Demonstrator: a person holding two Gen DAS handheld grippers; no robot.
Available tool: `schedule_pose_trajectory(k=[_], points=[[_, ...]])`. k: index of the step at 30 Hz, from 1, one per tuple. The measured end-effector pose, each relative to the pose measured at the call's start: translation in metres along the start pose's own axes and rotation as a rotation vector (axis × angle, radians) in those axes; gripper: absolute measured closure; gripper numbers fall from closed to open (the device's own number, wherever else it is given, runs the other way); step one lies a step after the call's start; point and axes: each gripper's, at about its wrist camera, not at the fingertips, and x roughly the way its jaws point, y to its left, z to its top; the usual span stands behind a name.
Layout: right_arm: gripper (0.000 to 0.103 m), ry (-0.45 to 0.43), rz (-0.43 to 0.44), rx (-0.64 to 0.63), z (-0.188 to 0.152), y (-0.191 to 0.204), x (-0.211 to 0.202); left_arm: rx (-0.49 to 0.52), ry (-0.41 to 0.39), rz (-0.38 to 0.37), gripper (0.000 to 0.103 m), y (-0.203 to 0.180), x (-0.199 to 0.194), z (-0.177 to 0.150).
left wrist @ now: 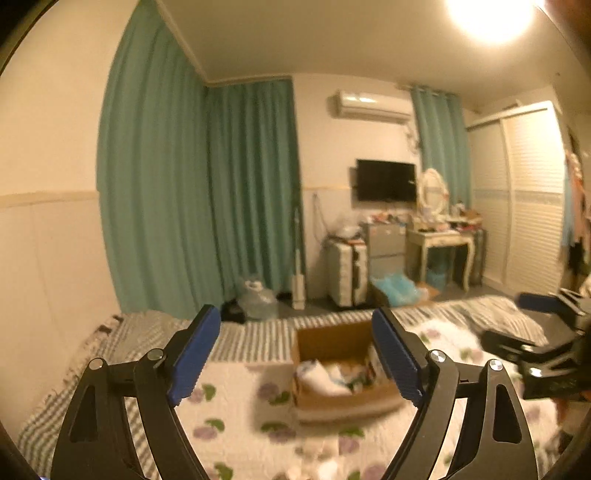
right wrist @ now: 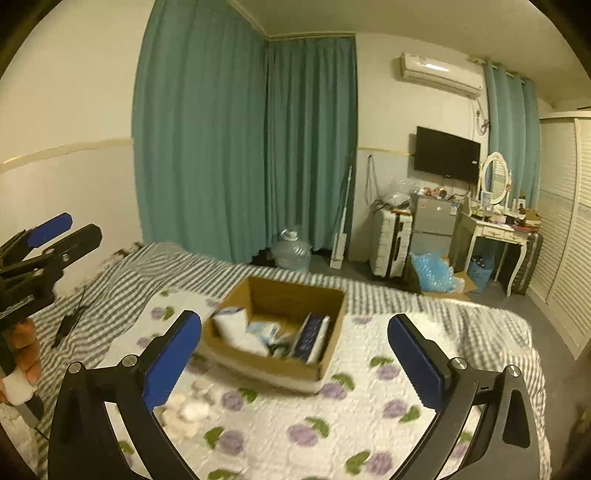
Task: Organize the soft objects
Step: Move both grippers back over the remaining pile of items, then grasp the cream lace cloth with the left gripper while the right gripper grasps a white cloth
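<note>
Lying long-axis left-right, cardboard box (right wrist: 275, 328) opens upward; both tongs (right wrist: 293, 354) (left wrist: 295, 354) gape empty.

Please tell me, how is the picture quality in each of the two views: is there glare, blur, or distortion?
Left wrist view: a ceiling light flares at the top right, and the cardboard box and floral quilt are smeared by blur. Right wrist view: no glare, the box only mildly blurred. Both views: fisheye bending curves the teal curtains.

Open air lies above the bed (right wrist: 424, 373). A cardboard box (right wrist: 280, 325) sits mid-quilt with its top open, walls upright all round. Small pale lumps (right wrist: 192, 408) lie near its front left. Each gripper flanks the other's side.
</note>
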Motion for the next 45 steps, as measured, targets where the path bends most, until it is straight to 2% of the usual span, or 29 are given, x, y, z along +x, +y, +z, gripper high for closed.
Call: schedule_pose_trajectory(k=[5,8,12,16,19,23,30,32,33,34,35,37,45], points=[[0.001,0.101,0.044,-0.015,-0.045,0.030,0.024,0.019,0.117,0.050,0.018,-0.002,0.004,-0.044],[0.001,0.166,0.069,-0.009,-0.074,0.038,0.045,-0.016,0.206,0.040,0.018,-0.003,0.018,-0.079],[0.001,0.251,0.057,-0.038,-0.111,0.043,0.077,-0.051,0.326,0.040,0.018,-0.005,0.042,-0.134],[0.001,0.309,0.052,-0.036,-0.134,0.043,0.099,-0.056,0.453,0.028,0.018,-0.011,0.060,-0.183],[0.001,0.331,0.030,-0.046,-0.139,0.042,0.108,-0.033,0.502,0.019,0.018,-0.018,0.068,-0.206],[0.001,0.352,0.017,-0.040,-0.144,0.039,0.119,-0.035,0.537,-0.011,0.018,-0.024,0.080,-0.220],[0.001,0.377,0.013,-0.045,-0.152,0.040,0.128,-0.003,0.544,-0.032,0.022,-0.035,0.104,-0.234],[0.001,0.378,0.014,-0.046,-0.152,0.041,0.129,0.005,0.553,-0.041,0.034,-0.036,0.107,-0.237],[0.001,0.376,0.014,-0.046,-0.152,0.040,0.128,0.012,0.569,-0.048,0.053,-0.037,0.109,-0.239],[0.001,0.374,0.015,-0.046,-0.152,0.040,0.128,0.015,0.579,-0.057,0.061,-0.037,0.109,-0.240],[0.001,0.372,0.015,-0.045,-0.152,0.040,0.127,0.010,0.583,-0.072,0.061,-0.035,0.109,-0.241],[0.001,0.369,0.017,-0.040,-0.151,0.039,0.127,0.000,0.578,-0.083,0.072,-0.032,0.105,-0.238],[0.001,0.349,0.026,-0.022,-0.146,0.038,0.119,-0.039,0.529,-0.121,0.073,-0.016,0.067,-0.216]])
